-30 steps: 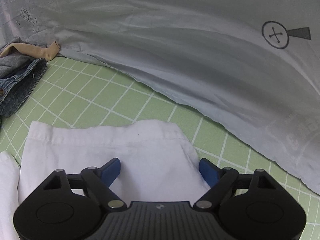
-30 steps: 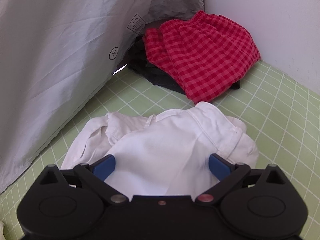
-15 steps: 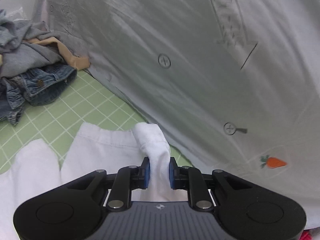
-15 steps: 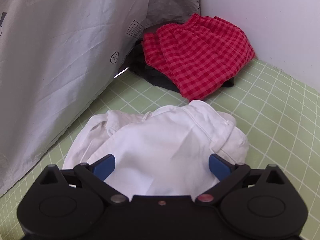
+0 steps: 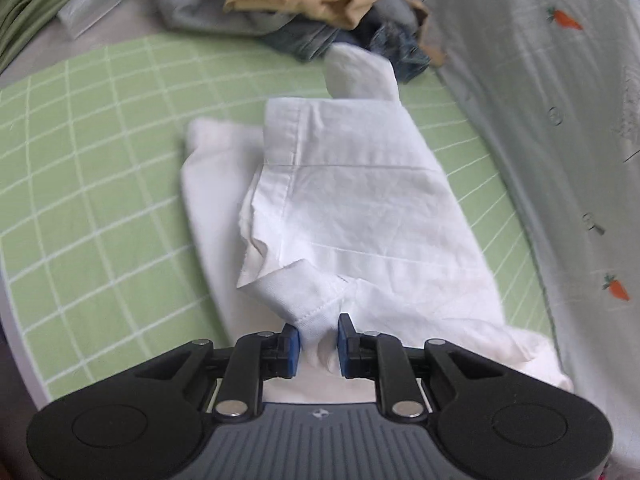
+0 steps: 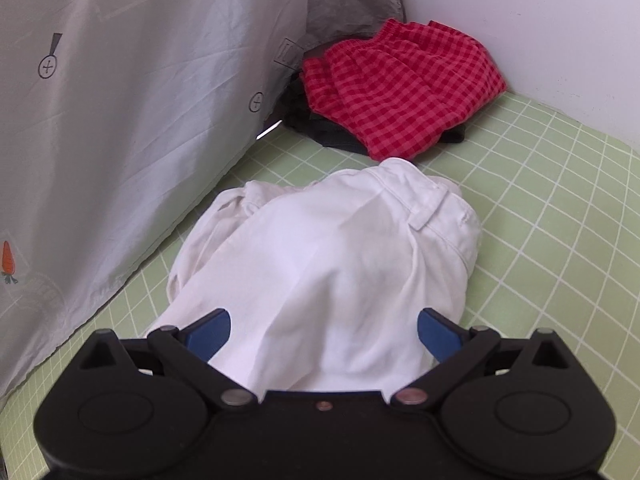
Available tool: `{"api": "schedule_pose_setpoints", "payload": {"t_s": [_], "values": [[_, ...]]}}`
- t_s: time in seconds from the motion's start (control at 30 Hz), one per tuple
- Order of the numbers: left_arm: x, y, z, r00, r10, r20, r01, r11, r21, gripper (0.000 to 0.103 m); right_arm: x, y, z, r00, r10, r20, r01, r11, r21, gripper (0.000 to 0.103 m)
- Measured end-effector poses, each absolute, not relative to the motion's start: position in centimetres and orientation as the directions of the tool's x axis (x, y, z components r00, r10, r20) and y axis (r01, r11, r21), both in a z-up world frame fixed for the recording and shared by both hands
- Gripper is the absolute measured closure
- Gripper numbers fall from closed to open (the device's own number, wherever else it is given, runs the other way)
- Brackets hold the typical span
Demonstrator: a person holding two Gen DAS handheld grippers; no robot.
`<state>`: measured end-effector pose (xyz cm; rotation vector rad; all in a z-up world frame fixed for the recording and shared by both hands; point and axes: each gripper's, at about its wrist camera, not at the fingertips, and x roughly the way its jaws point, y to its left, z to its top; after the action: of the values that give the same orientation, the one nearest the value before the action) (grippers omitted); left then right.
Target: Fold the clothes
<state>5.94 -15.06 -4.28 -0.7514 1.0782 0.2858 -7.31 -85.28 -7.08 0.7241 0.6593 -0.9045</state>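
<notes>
My left gripper pinches the white garment, stretching toward twelve o'clock; right gripper hovers, fingers spread.

Green grid mat, white garment centre, clothes heap far, red checked cloth on dark pile

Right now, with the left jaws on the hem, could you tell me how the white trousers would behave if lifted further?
The white trousers would probably drape limply: the cloth already creases and sags around the left gripper. They look fairly light, thin cotton. The unheld end under the open right gripper would likely drag across the green mat.
</notes>
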Motion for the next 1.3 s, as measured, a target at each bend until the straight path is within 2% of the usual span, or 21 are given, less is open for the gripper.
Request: {"api": "schedule_pose_setpoints", "payload": {"t_s": [0.07,0.27,0.37,0.43,0.47,0.5,0.53,0.6,0.77,0.9,1.0,1.1,1.2,1.3], "values": [[5.3,-15.3,-6.1,0.423,-0.149,-0.894,-0.582,0.712,-0.394,0.083,-6.0,-85.0,-6.5,0.482,-0.450,-0.752,0.850,0.450,0.274,0.002],[6.3,-15.3,-6.9,0.420,-0.149,-0.895,-0.579,0.716,-0.391,0.083,-0.9,-84.7,-7.3,0.485,-0.386,-0.784,0.830,0.486,0.275,0.002],[6.8,-15.3,-7.3,0.419,-0.149,-0.896,-0.577,0.718,-0.389,0.083,0.8,-84.4,-8.4,0.440,-0.385,-0.811,0.845,0.482,0.230,0.007],[7.2,-15.3,-7.6,0.418,-0.149,-0.896,-0.576,0.719,-0.388,0.083,1.1,-84.2,-9.0,0.448,-0.371,-0.814,0.831,0.508,0.226,0.019],[7.3,-15.3,-7.7,0.417,-0.149,-0.896,-0.576,0.720,-0.388,0.083,1.2,-84.2,-9.3,0.459,-0.360,-0.813,0.820,0.525,0.230,0.038],[7.3,-15.2,-7.7,0.418,-0.153,-0.895,-0.575,0.718,-0.391,0.083,1.2,-84.1,-9.6,0.474,-0.346,-0.810,0.805,0.543,0.240,0.072],[7.3,-15.2,-7.8,0.419,-0.156,-0.895,-0.575,0.717,-0.394,0.083,0.9,-84.0,-9.7,0.509,-0.324,-0.797,0.780,0.565,0.269,0.088],[7.4,-15.0,-7.9,0.421,-0.162,-0.893,-0.574,0.714,-0.401,0.083,0.1,-83.4,-9.1,0.540,-0.333,-0.773,0.755,0.598,0.270,0.099],[7.4,-14.4,-8.3,0.424,-0.180,-0.888,-0.571,0.708,-0.416,0.083,-4.4,-81.5,-6.0,0.619,-0.365,-0.696,0.702,0.655,0.280,0.101],[7.3,-13.9,-8.5,0.426,-0.199,-0.882,-0.570,0.699,-0.433,0.083,-10.0,-80.7,-4.1,0.620,-0.393,-0.679,0.729,0.608,0.314,0.101],[7.1,-13.7,-8.7,0.431,-0.208,-0.878,-0.570,0.692,-0.443,0.083,-13.6,-79.8,-4.6,0.570,-0.414,-0.710,0.770,0.571,0.285,0.101],[7.1,-13.6,-8.7,0.432,-0.213,-0.876,-0.565,0.693,-0.447,0.083,-15.1,-79.1,-7.6,0.482,-0.390,-0.785,0.794,0.574,0.202,0.101],[7.2,-13.5,-8.7,0.430,-0.215,-0.877,-0.558,0.700,-0.446,0.082,-16.3,-79.0,-10.6,0.433,-0.307,-0.847,0.820,0.524,0.229,0.101],[7.1,-13.4,-8.4,0.429,-0.221,-0.876,-0.560,0.695,-0.450,0.082,-16.9,-79.6,-11.8,0.442,-0.249,-0.862,0.841,0.449,0.302,0.100]]}}
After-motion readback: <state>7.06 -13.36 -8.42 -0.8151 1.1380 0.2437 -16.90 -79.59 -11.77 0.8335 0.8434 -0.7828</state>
